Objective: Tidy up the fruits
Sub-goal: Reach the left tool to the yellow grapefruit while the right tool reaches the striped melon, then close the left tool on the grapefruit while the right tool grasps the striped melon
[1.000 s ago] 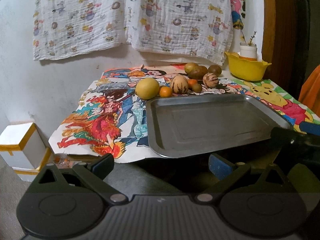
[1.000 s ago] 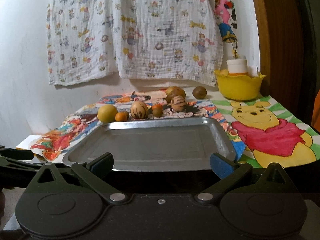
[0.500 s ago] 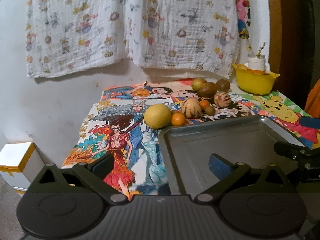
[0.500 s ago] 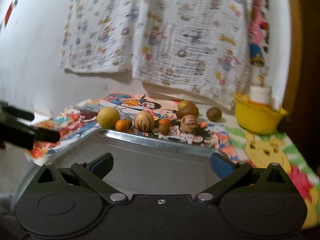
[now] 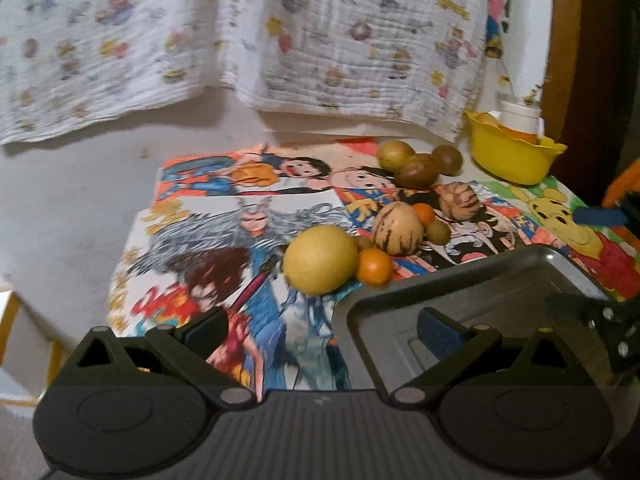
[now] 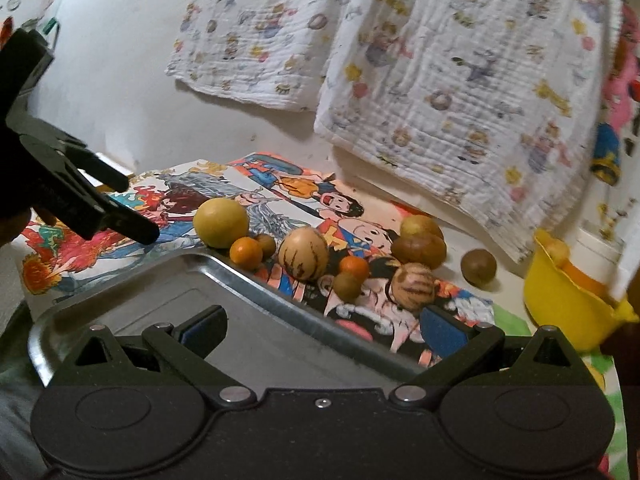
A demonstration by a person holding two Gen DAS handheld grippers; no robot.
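Right wrist view: both grippers' fingers (image 6: 202, 326) spread apart, empty, above a steel tray (image 6: 256, 284); round fruits (image 6: 303, 254) crowd its rim, so a nudge could scatter them.

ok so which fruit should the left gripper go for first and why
Probably the big yellow fruit: it lies nearest the left gripper, which is open and holding nothing. It sits just beyond the metal tray's far-left corner, touching a small orange, and the tray holds no fruit, so it looks a short carry.

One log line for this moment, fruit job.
left gripper: open, unloaded | right gripper: open, unloaded | metal tray: no fruit inside | yellow fruit: on mat beside tray
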